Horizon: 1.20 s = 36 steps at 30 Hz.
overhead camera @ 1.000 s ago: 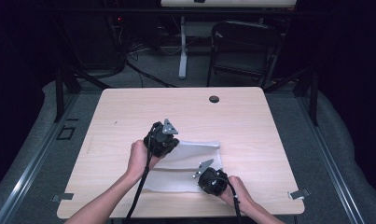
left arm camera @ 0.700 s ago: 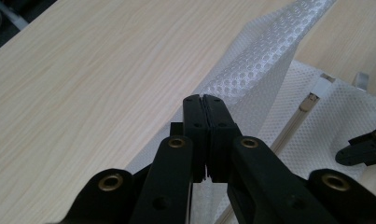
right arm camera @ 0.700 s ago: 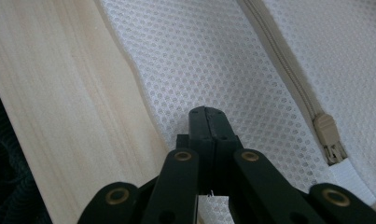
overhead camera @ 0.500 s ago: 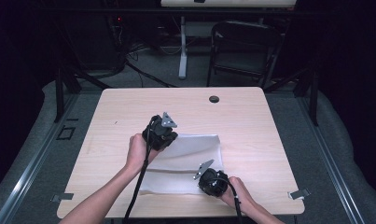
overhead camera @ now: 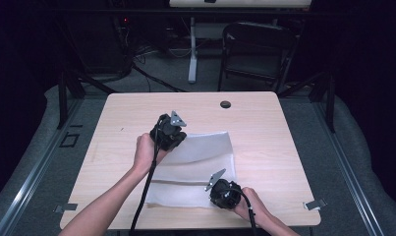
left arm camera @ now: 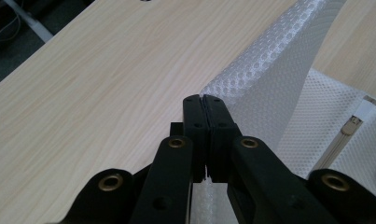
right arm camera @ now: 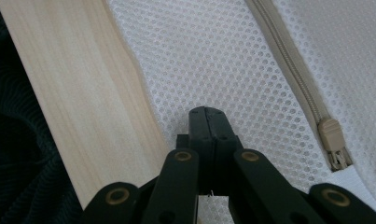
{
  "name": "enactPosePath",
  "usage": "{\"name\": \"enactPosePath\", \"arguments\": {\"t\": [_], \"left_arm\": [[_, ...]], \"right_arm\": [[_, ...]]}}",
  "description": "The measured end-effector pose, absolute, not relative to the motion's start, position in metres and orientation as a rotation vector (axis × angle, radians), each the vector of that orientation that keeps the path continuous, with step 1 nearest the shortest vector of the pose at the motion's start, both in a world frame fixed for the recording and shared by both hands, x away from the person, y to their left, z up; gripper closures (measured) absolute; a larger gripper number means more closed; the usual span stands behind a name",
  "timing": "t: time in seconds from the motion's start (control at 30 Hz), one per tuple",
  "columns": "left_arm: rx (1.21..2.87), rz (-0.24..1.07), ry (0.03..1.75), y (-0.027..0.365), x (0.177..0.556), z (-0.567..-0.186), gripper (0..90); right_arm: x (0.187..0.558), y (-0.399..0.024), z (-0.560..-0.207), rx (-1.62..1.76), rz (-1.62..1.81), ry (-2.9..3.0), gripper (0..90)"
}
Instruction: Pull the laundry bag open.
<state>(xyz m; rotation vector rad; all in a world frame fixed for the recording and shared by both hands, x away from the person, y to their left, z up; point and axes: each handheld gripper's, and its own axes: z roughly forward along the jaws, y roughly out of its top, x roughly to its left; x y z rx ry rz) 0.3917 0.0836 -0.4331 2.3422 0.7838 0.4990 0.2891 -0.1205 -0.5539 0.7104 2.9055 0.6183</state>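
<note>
Now, bag: the white see-through mesh bag (overhead camera: 195, 169) lies flat on the near half of the pale wooden counter (overhead camera: 122, 118), with its far part lifted up.
Zipper: a beige zipper with a small pull (right arm camera: 334, 140) runs across the mesh.
Left gripper: the black left gripper (overhead camera: 169, 132) has its jaws pressed together, pinching the raised left corner of the bag (left arm camera: 265, 79) above the counter.
Right gripper: the black right gripper (overhead camera: 224, 189) has its jaws pressed together on the mesh near the front edge, close to the zipper pull.
Hole: a small dark round hole (overhead camera: 225, 104) sits far back on the counter.
</note>
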Motion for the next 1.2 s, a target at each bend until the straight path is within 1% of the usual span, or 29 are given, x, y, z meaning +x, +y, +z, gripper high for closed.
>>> {"name": "enactPosePath", "arguments": {"t": [0.43,0.6,1.2], "left_arm": [[2.328,0.545,0.807,0.084,0.404,-0.429,89.0],[2.337,0.560,0.815,0.084,0.413,-0.428,89.0],[2.326,0.632,0.839,0.063,0.445,-0.434,89.0]], "right_arm": [[0.282,-0.124,-0.552,0.679,0.574,2.954,90.0],[0.281,-0.125,-0.553,0.703,0.605,2.964,90.0],[0.281,-0.127,-0.552,0.708,0.580,2.965,90.0]]}}
